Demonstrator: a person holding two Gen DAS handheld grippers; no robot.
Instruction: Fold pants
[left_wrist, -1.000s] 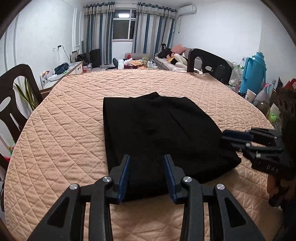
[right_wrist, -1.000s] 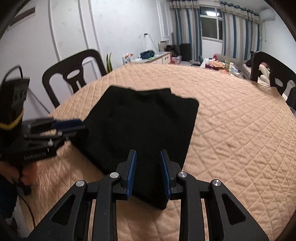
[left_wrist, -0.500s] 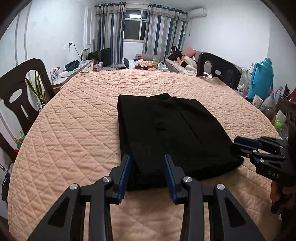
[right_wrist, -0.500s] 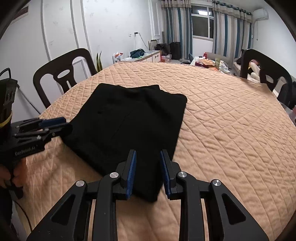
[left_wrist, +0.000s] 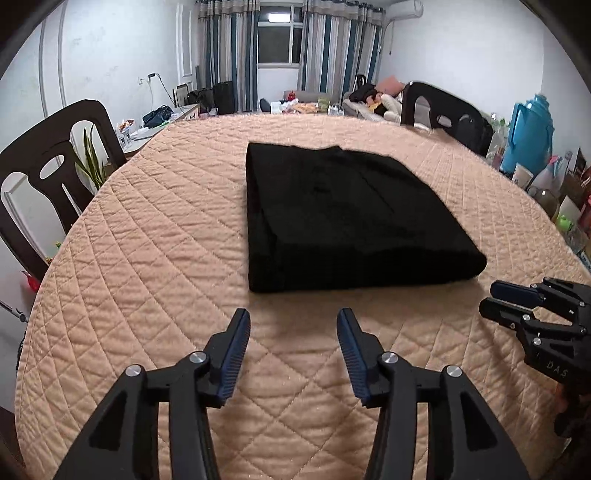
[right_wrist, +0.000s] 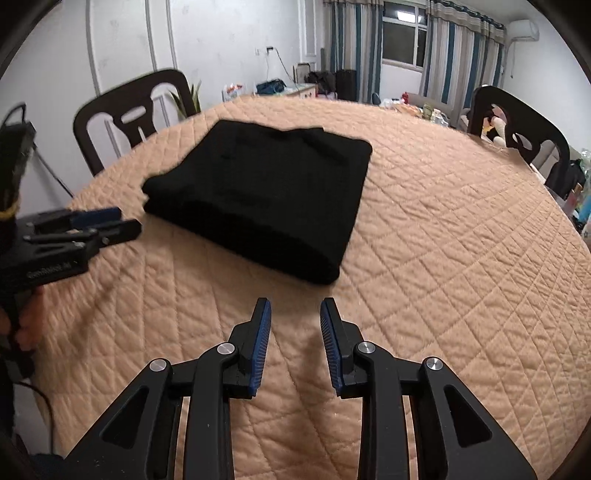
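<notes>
The black pants (left_wrist: 343, 218) lie folded into a compact rectangle on the peach quilted table cover (left_wrist: 147, 258); they also show in the right wrist view (right_wrist: 266, 199). My left gripper (left_wrist: 293, 325) is open and empty, a short way in front of the fold's near edge, not touching it. It shows at the left of the right wrist view (right_wrist: 122, 221). My right gripper (right_wrist: 295, 314) is open and empty, just short of the fold's near corner. It shows at the right of the left wrist view (left_wrist: 495, 297).
Dark chairs stand around the table: one at the left (left_wrist: 48, 162) and one at the far right (left_wrist: 443, 110). A blue thermos (left_wrist: 532, 125) and bottles crowd the right side. The quilted cover (right_wrist: 461, 258) stretches right of the pants.
Both grippers have pulled back from the folded pants toward the near table edge. The left jaws have opened a little wider. The pants stay put.
</notes>
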